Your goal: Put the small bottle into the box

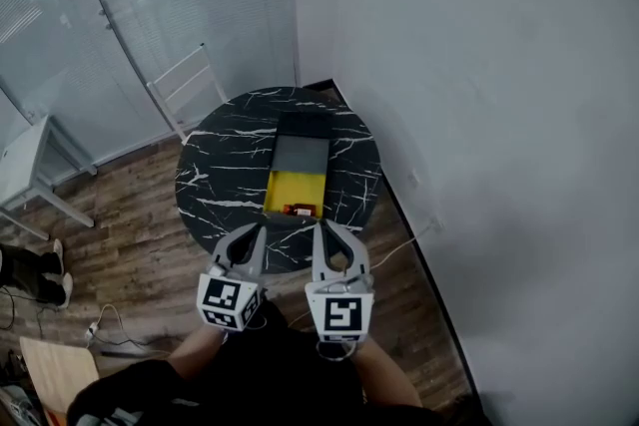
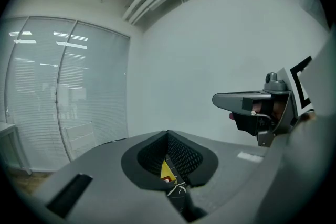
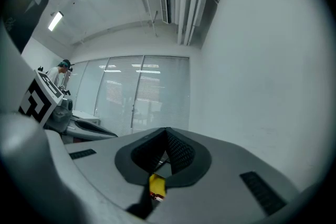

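The left gripper [image 1: 262, 232] is clenched on nothing. Just ahead, between both tools, the small bottle [image 1: 300, 210] lies crosswise (long axis left to right) at the near end of the yellow box [image 1: 295, 185]. The right gripper [image 1: 321, 228], also clenched and empty, looks slightly nearer.

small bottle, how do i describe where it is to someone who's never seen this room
Find the round black marble table by the white wall; an open box with a yellow inside lies on it. The small bottle sits at the near end of that yellow inside, the only reddish thing in it.
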Available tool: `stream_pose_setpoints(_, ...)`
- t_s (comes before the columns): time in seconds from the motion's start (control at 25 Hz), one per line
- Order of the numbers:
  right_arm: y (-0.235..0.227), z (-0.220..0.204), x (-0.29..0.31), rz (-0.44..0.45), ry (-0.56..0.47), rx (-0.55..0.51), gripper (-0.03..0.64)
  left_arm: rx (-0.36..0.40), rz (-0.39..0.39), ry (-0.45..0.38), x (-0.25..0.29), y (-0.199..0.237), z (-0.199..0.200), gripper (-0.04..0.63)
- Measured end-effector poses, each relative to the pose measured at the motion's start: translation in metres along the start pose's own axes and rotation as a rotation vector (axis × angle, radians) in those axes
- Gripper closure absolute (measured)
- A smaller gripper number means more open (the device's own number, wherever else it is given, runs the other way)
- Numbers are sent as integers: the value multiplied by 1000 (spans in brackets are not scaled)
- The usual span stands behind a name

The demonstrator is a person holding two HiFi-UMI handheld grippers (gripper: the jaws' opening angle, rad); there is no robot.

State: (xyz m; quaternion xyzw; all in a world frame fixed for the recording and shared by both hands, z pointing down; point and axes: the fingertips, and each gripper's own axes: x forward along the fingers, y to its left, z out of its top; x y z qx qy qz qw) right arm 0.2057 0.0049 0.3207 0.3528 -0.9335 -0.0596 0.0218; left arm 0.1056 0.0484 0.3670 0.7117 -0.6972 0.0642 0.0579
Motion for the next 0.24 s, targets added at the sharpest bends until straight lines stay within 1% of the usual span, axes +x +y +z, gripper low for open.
stream_pose_setpoints(0.24, 5, -7, 5, -10, 17, 13, 623, -3, -14, 20, 1, 5, -7, 598)
